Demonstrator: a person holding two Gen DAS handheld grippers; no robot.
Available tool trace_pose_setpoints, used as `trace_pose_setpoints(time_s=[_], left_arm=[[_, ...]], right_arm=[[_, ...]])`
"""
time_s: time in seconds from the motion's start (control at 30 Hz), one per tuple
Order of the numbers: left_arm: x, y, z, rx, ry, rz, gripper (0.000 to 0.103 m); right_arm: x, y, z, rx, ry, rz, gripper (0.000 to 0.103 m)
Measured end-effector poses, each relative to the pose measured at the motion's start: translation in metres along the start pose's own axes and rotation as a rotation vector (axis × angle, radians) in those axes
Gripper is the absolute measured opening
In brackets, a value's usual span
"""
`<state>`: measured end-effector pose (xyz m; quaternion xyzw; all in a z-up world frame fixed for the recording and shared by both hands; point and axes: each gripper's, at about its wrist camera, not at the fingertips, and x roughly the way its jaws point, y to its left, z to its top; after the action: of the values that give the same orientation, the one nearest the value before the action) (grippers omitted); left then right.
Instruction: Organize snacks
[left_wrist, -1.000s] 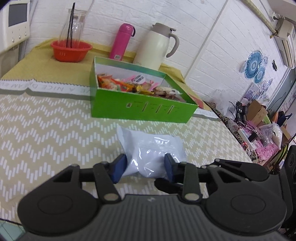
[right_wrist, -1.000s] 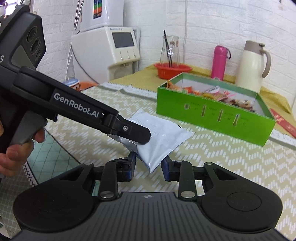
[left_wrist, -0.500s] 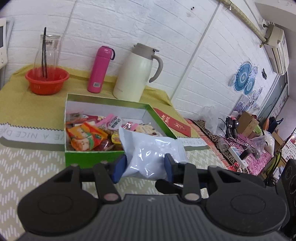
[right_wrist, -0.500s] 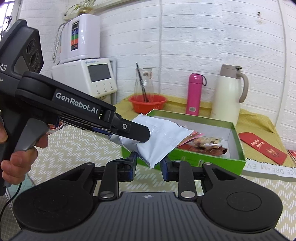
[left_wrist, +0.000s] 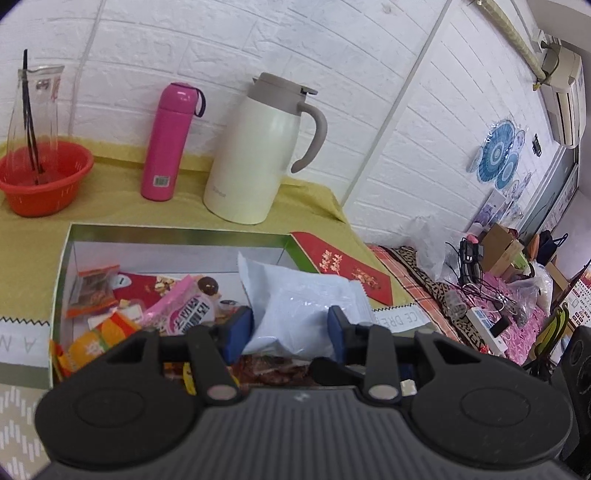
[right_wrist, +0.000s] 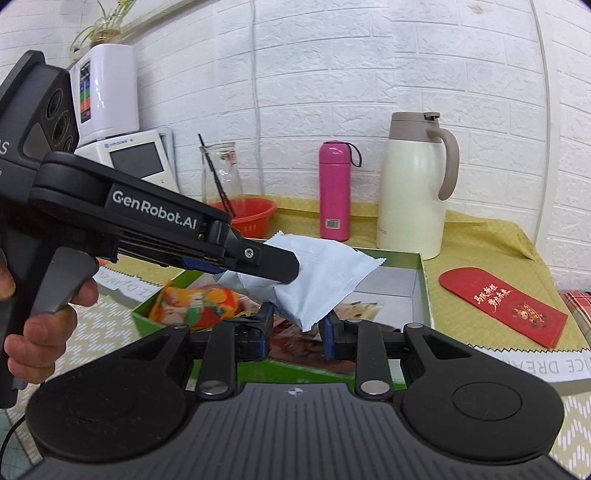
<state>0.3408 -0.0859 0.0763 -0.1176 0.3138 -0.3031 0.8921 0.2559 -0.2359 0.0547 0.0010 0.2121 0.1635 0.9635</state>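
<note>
A white snack packet (left_wrist: 303, 306) hangs above the open green box (left_wrist: 177, 232), which holds several colourful snack packs (left_wrist: 122, 317). My left gripper (left_wrist: 290, 325) is shut on the packet, its blue pads pressing both sides. In the right wrist view the left gripper (right_wrist: 280, 266) reaches in from the left, gripping the packet (right_wrist: 332, 273) over the box (right_wrist: 423, 288). My right gripper (right_wrist: 297, 325) sits just below, with its pads closed against the packet's lower corner.
Behind the box stand a red bowl with a glass carafe (left_wrist: 44, 181), a pink bottle (left_wrist: 170, 144) and a white jug (left_wrist: 255, 155). A red envelope (left_wrist: 343, 266) lies right of the box. A hand (right_wrist: 44, 325) holds the left gripper's handle. Cluttered cables lie far right.
Both grippers have carried the packet forward and up, from the zigzag cloth in front of the box to above the box's inside. The grips look the same.
</note>
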Motion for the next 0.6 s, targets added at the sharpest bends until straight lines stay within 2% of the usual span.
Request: trace_pose_setpoints(time_s=[0.23, 0.3, 0.33, 0.37, 0.4, 0.43, 0.53, 0.6], left_arm=[[0.034, 0.008, 0.011, -0.001, 0.021, 0.013, 0.033], [0.041, 0.010, 0.011, 0.002, 0.027, 0.017, 0.033], [0.043, 0.011, 0.011, 0.000, 0.028, 0.019, 0.038], [0.043, 0.014, 0.010, -0.004, 0.026, 0.020, 0.046], [0.041, 0.015, 0.009, -0.008, 0.016, 0.025, 0.065], [0.038, 0.016, 0.008, -0.013, -0.003, 0.035, 0.079], [0.028, 0.015, 0.007, -0.011, -0.053, 0.055, 0.080], [0.024, 0.012, 0.007, 0.003, -0.067, 0.122, 0.080]], right_arm=[[0.025, -0.020, -0.001, 0.015, 0.014, -0.013, 0.049], [0.032, -0.024, -0.003, 0.005, 0.016, -0.028, 0.053], [0.035, -0.025, -0.005, -0.006, 0.013, -0.040, 0.058], [0.037, -0.026, -0.007, -0.023, 0.012, -0.052, 0.074], [0.037, -0.025, -0.009, -0.041, 0.014, -0.059, 0.089], [0.037, -0.025, -0.011, -0.058, 0.007, -0.067, 0.103], [0.031, -0.020, -0.017, -0.099, -0.029, -0.074, 0.103], [0.031, -0.016, -0.018, -0.113, -0.020, -0.071, 0.103]])
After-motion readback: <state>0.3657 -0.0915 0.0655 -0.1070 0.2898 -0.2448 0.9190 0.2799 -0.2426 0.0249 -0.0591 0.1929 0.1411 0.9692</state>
